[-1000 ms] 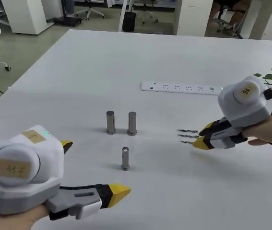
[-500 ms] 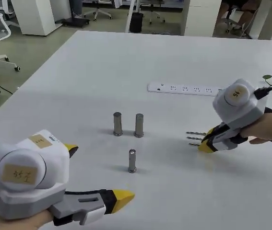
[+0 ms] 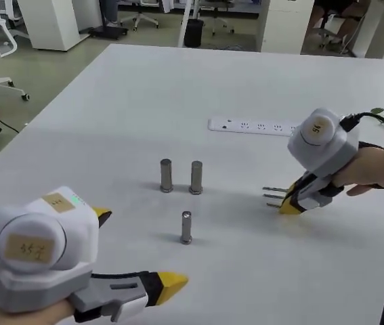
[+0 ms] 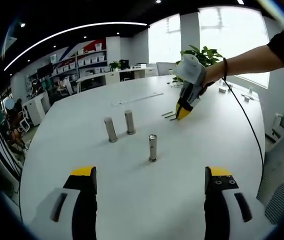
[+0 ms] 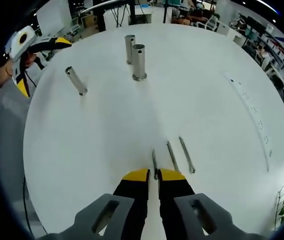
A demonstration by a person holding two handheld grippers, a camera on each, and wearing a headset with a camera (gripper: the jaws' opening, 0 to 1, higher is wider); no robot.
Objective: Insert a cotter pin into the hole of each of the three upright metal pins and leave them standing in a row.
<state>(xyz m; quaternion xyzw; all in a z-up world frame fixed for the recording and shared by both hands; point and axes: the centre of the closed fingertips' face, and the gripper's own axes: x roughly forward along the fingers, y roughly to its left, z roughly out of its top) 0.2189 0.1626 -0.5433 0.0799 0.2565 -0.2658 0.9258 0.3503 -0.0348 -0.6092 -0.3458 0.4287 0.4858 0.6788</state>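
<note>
Desk [image 3: 144, 101], white, seen from the wearer's head. Three upright metal pins [image 3: 186, 227] stood near its middle: two side by side at the back, and a third alone, at 5 o'clock from that pair. None had a cotter pin through it.

Three cotter pins [image 3: 273, 196] lay flat and parallel, just beside one another, at 3 o'clock from the metal pins and well apart from them. A power strip [image 3: 252, 126] lay farther back, at 12 o'clock from the cotter pins.

The right hand-held gripper [image 3: 288, 205] was low over the desk. Its own view showed its jaws almost together, with the near end of one cotter pin [image 5: 154, 165] in the narrow gap; whether they pinched it could not be told. The left hand-held gripper [image 3: 136, 248] hovered at 7 o'clock in the head view, jaws wide apart and holding nothing.

The step in hand seemed to be picking up the first cotter pin. The next move would likely call for a firm pinch, a lift, and a line-up with a metal pin's hole, perhaps with the left hand-held gripper steadying that pin.
</note>
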